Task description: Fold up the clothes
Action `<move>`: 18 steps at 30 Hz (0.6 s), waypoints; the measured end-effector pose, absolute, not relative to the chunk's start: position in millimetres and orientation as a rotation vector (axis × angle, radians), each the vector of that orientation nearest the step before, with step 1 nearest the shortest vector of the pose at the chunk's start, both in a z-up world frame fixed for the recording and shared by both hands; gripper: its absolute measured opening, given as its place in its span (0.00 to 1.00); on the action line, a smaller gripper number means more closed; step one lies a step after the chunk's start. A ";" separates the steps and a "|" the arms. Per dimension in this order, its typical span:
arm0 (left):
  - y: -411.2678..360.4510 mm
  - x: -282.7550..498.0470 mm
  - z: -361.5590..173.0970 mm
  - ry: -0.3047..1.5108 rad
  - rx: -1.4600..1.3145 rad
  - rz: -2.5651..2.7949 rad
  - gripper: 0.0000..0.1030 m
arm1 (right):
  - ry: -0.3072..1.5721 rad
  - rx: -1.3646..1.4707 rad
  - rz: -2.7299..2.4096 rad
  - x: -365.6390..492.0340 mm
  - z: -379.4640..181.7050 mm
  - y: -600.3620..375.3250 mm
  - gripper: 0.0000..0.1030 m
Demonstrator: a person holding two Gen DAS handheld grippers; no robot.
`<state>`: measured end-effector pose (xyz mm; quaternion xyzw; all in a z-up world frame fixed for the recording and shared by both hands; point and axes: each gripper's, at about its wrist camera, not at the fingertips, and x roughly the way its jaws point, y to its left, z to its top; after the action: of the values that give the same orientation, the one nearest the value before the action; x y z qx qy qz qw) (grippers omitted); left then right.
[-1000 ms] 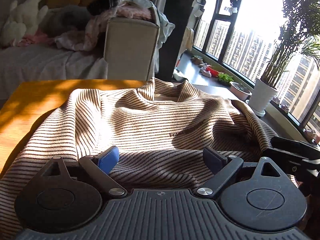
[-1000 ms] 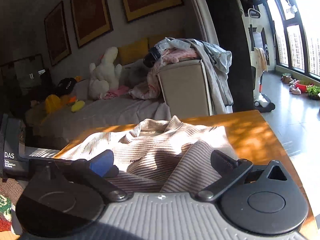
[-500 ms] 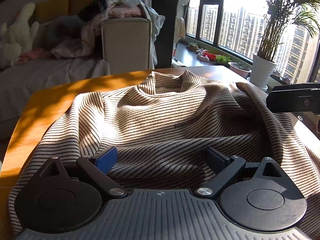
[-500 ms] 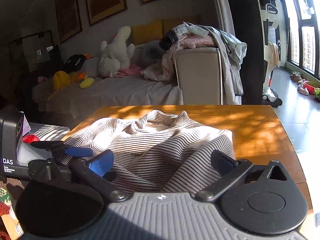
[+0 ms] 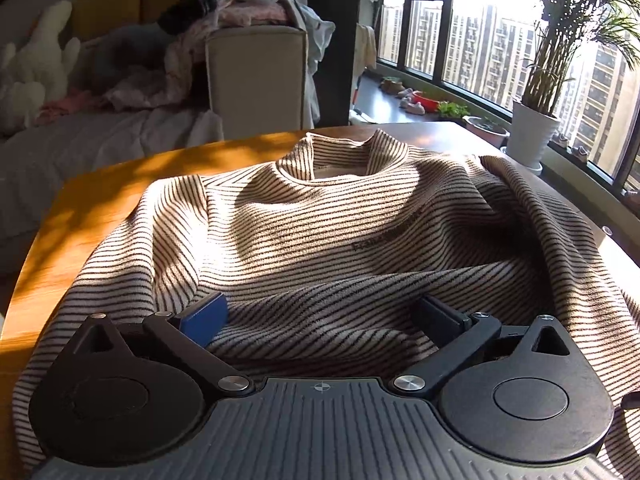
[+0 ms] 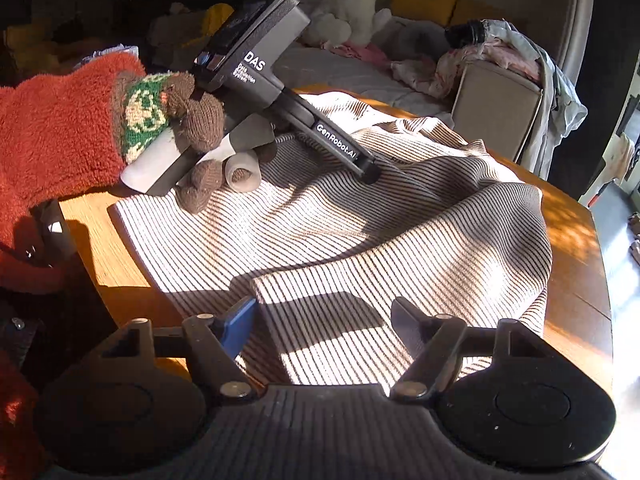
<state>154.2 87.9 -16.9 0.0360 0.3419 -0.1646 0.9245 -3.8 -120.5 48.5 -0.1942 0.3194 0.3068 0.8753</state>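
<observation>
Striped sweater (image 5: 320,232) lies spread front-up on the wooden table (image 5: 100,208), collar toward the far edge, hem toward the cameras. Small dark lettering across the chest. Cloth is rumpled, w/ a raised fold running across the lower body and a sleeve bunched along the right side in the left wrist view.

Left gripper (image 5: 324,316) hangs over the hem area, jaws wide apart and opening; the fold of sweater sits between the 2 fingers but the pads don't press it. 1 pad is blue (image 5: 206,316), the other dark.

Right gripper (image 6: 320,316) is over the sweater's near edge by a folded-in sleeve, jaws closing; striped cloth lies beneath and between them, but the pads aren't pinching it. Can't tell if the tips touch the fabric.

In the right wrist view the left gripper's gray body (image 6: 256,68) shows from the side, marked "DAS", held by a hand in a brown knit glove (image 6: 196,128) w/ a green patterned cuff and a fuzzy red sleeve (image 6: 56,128); its black nose rests at the sweater.

Behind the table: bed w/ a white plush toy (image 6: 352,4), a beige box (image 5: 256,80) heaped w/ clothes, big windows and a potted plant (image 5: 536,132).
</observation>
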 end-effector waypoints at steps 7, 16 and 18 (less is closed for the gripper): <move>93.9 154.0 -12.4 0.685 0.024 -0.356 1.00 | 0.597 -0.515 0.483 13.3 64.0 -133.4 0.13; 88.0 182.3 15.9 0.731 -0.157 -0.490 1.00 | 0.298 -0.299 0.016 135.9 190.2 -268.5 0.10; 74.5 194.5 21.9 0.744 -0.146 -0.524 1.00 | 0.259 -0.276 -0.009 153.3 203.4 -279.7 0.10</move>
<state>194.5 74.5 21.9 -0.0706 0.3592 -0.2528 0.8956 153.3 -279.7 203.4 -0.1372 0.1286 -0.0044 0.9822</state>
